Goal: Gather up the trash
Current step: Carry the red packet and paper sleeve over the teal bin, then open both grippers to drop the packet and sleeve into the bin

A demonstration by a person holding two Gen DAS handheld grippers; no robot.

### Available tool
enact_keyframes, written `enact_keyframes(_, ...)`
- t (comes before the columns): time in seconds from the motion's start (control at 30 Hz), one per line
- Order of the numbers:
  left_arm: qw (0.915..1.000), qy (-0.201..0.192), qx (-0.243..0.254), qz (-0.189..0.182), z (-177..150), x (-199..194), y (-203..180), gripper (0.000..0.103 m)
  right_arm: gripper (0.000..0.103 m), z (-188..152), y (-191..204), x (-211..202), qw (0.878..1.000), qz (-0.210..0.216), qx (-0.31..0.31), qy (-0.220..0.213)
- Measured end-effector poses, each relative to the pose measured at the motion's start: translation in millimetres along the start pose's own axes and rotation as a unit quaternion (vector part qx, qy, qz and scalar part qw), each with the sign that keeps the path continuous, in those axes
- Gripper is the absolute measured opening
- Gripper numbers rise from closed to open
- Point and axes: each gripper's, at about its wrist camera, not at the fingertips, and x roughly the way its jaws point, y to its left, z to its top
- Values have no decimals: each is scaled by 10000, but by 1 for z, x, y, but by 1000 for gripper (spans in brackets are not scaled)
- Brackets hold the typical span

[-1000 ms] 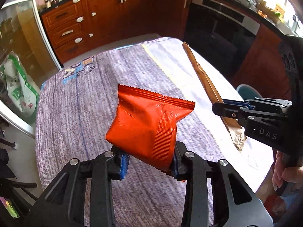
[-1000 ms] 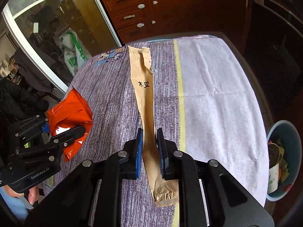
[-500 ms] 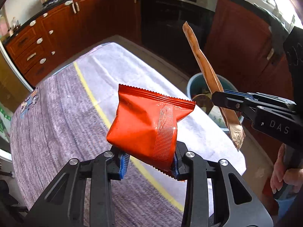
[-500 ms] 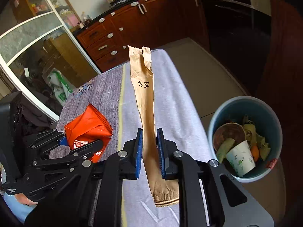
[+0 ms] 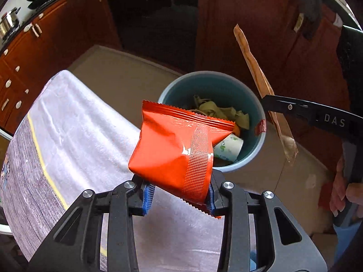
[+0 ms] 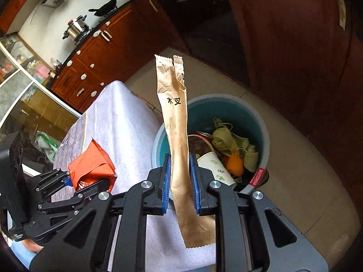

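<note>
both grippers have swung off the counter [image 5: 74, 122]: left gripper [image 5: 179, 195] clamps the orange packet [image 5: 177, 149], right gripper [image 6: 180, 181] the paper sleeve [image 6: 177, 136], bin [image 6: 261, 122] now just ahead, ready to drop.

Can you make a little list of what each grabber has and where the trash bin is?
left tool: shut on orange snack bag
right tool: shut on brown paper sleeve
bin: blue, on the floor beside the table
inside bin: paper cup, leaf wrappers, orange peel
not yet done: both pieces held, none dropped
</note>
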Motion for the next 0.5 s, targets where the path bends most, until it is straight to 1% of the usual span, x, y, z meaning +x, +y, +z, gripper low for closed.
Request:
enact_keyframes(0.17, 9997, 165, 118, -104, 20, 28, -16, 37, 17, 5, -19, 19, 9995, 25, 218, 220)
enact_keyframes(0.33, 9991, 325, 85, -261, 35, 60, -20, 37, 18, 12, -29, 49, 9980, 87, 358, 513)
enact_keyframes(0.5, 9979, 523, 43, -392, 43, 91, -17, 38, 18, 28, -35, 74, 9968, 22, 441, 660)
